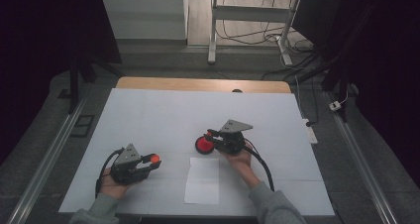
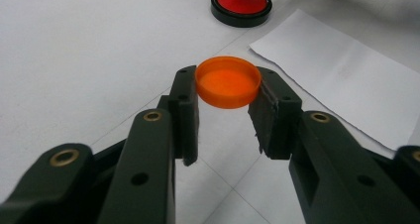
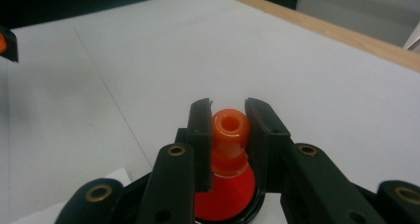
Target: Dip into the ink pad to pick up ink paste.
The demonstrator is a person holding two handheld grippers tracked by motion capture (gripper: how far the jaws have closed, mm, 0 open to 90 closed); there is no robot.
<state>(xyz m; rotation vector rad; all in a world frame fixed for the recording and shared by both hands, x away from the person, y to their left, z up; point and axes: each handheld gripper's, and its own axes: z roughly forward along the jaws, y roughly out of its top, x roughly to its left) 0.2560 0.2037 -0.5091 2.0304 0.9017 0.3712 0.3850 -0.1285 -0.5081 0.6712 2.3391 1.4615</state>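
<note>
The left gripper (image 1: pixel 148 163) has its jaws clamped on the rim of a small orange cap (image 2: pixel 228 81), gripped across its width and held off the surface (image 1: pixel 148 115), to the left of the white sheet (image 1: pixel 203 180). The cap looks like thin, light, stiff plastic with a smooth wall; taken by so shallow an edge it can probably pop out or tilt if the squeeze slackens, so a hold low on the wall, square across the middle, seems safest. The right gripper (image 1: pixel 212 136) sits just above the sheet's top edge, its jaws closed on the orange neck (image 3: pixel 230 130) of a red bottle-like piece (image 3: pixel 225 194) that ends in a black-rimmed red base (image 1: pixel 204 144), seen from the left gripper view as a disc (image 2: pixel 241 4) beyond the sheet's far corner. The neck is narrow, hollow at the tip and glossy; it appears rigid but slick, so it may twist in the jaws when the cap is pressed or screwed on. Both parts seem light enough that weight is no worry; alignment and slip are.
</note>
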